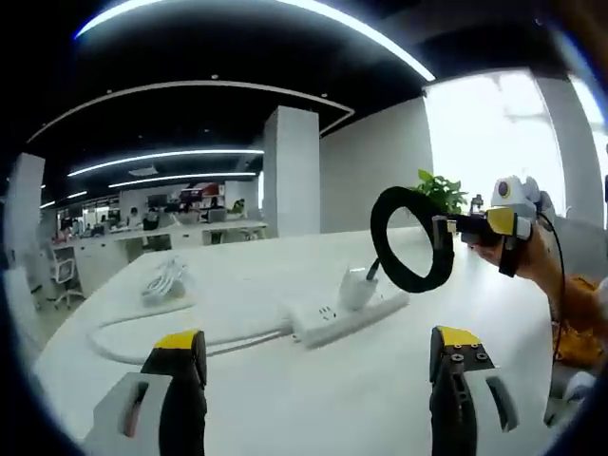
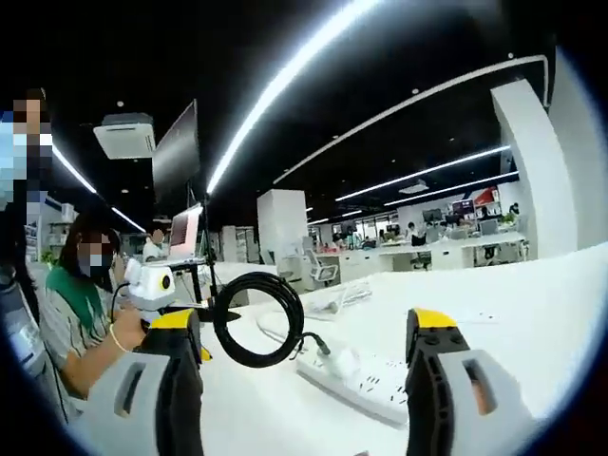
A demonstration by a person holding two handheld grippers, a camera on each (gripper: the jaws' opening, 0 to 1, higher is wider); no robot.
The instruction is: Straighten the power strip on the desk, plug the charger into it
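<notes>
The white bench (image 1: 399, 389) carries everything, and on it the white power strip (image 1: 350, 317) lies slanted, its own white cord (image 1: 142, 344) curving away toward a loose bundle of white cable (image 1: 163, 281) further off. A white charger (image 1: 357, 288) already stands in the strip, seemingly seated in a socket near its far end, with its black cable coil (image 1: 410, 239) lifted off the bench. In the left gripper view the right gripper (image 1: 454, 228) comes in from the right and its fingers are closed on that coil; in the right gripper view the coil (image 2: 256, 318) hangs just beside the left-hand finger, so the exact pinch is hard to read. The left gripper (image 1: 318, 366) hovers above the bench short of the strip, fingers wide apart and holding nothing. Judging by this, the step in hand is tidying the strip with the charger in: best to lower the open fingers across the strip's near end to steady it, keep the coil slack so it does not tug the charger loose, then pivot the strip square to the bench edge.
</notes>
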